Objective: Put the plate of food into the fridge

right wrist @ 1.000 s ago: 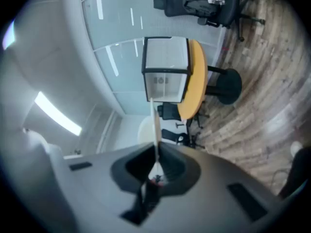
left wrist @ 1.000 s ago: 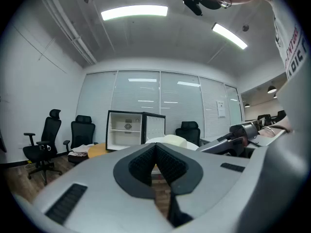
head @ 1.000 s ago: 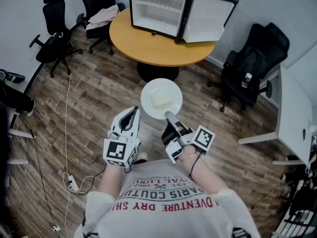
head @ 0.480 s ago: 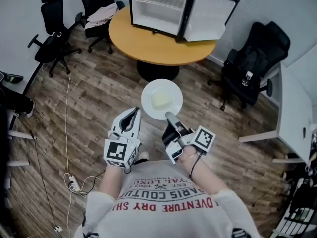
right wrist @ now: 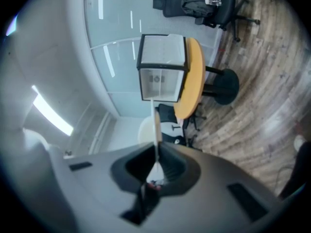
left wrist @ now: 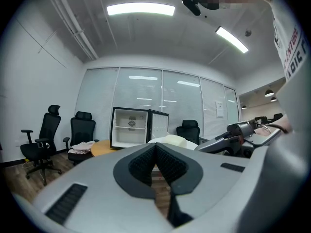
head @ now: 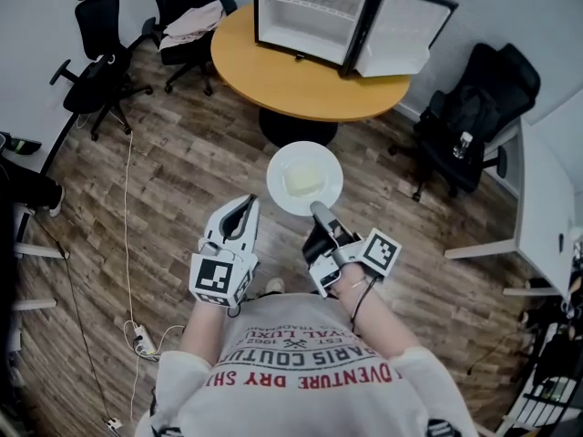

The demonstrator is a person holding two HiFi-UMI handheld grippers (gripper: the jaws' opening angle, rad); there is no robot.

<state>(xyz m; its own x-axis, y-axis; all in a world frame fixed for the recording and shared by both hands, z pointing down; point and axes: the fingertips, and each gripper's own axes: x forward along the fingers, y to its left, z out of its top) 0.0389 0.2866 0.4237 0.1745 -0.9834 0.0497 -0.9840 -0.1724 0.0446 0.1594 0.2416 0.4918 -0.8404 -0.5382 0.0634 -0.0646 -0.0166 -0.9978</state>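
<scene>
The right tool (head: 316,210) is clenched on the near rim of the white plate (head: 305,153), holding it level above the wooden floor (head: 182,171) with a pale block of food (head: 303,181) on it. The left tool (head: 244,206), just left of the plate, has its jaws pressed together on nothing. Farther off, the open fridge (head: 314,12) stands on the round tabletop (head: 291,85), its door (head: 401,35) swung to the right.

plate (head: 282,166) in the right gripper (head: 317,210) now nearer the round table (head: 273,76), left gripper (head: 244,205) advancing alongside it, fridge (head: 314,16) closer ahead of both
</scene>
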